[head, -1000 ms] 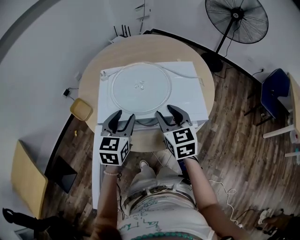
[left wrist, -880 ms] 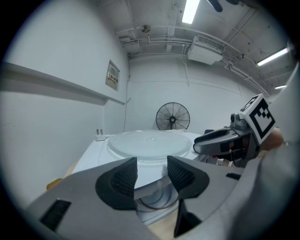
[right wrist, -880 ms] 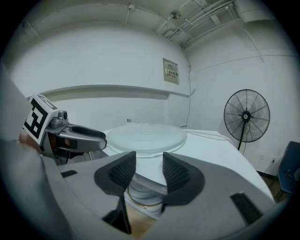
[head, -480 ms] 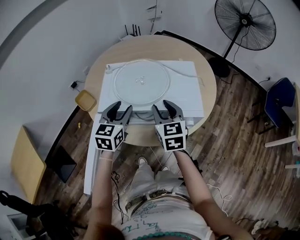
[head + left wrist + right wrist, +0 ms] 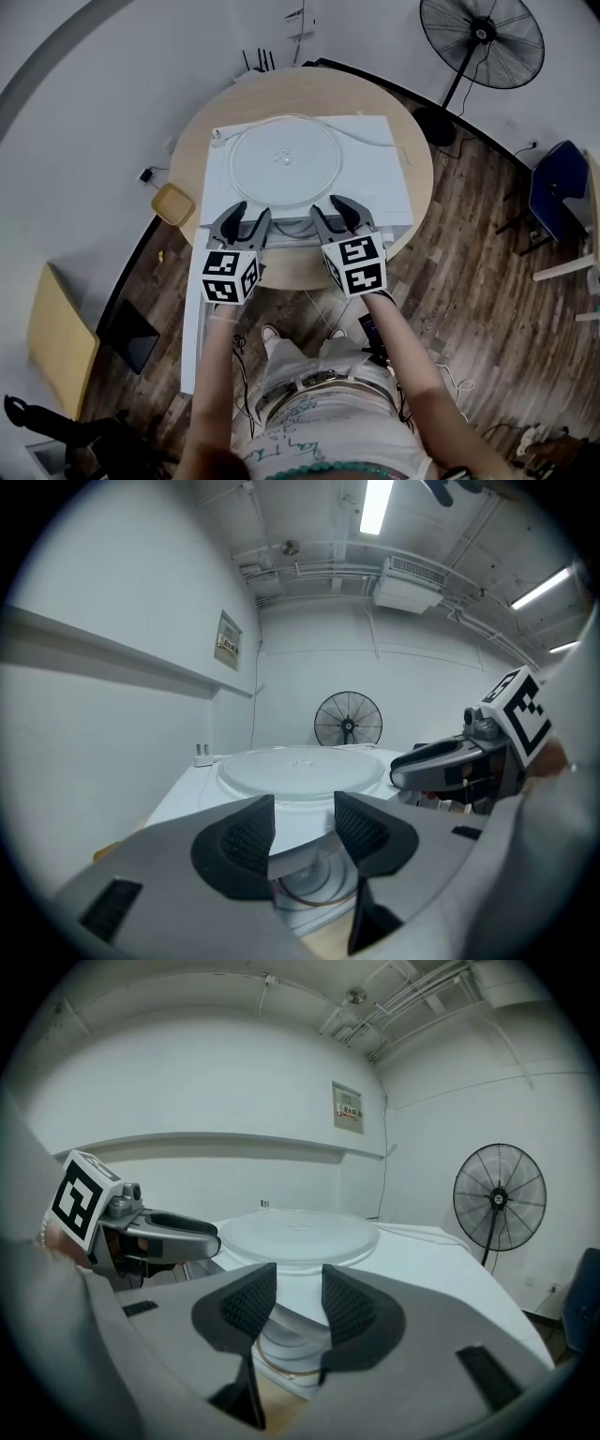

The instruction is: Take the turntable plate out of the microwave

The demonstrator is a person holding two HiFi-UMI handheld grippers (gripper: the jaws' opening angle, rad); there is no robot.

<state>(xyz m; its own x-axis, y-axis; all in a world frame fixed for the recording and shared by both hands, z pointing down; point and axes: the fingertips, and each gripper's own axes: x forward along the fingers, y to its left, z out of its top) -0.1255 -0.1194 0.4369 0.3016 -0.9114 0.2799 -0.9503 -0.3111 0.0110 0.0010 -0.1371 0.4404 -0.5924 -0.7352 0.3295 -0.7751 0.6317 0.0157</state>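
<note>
Hovering my left tool and right tool at the microwave's near edge. Both are empty: left jaws apart, right jaws just been closing but also apart. The turntable plate lies on top.

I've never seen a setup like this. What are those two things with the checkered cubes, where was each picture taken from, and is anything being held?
No robot here: a person holds a tool in each hand, each ending in a two-fingered claw. The patterned cubes are part of those tools. The top-down picture comes from a camera on the person's head; the other two come from cameras riding on the tools, looking along each claw. Below stands a white microwave on a round wooden table, with the round glass turntable plate lying on its top. A floor fan stands behind. The left claw and right claw hover at the microwave's near edge. Both are open, gripping nothing; the right claw's jaws have just been closing a little, with nothing between them.
</note>
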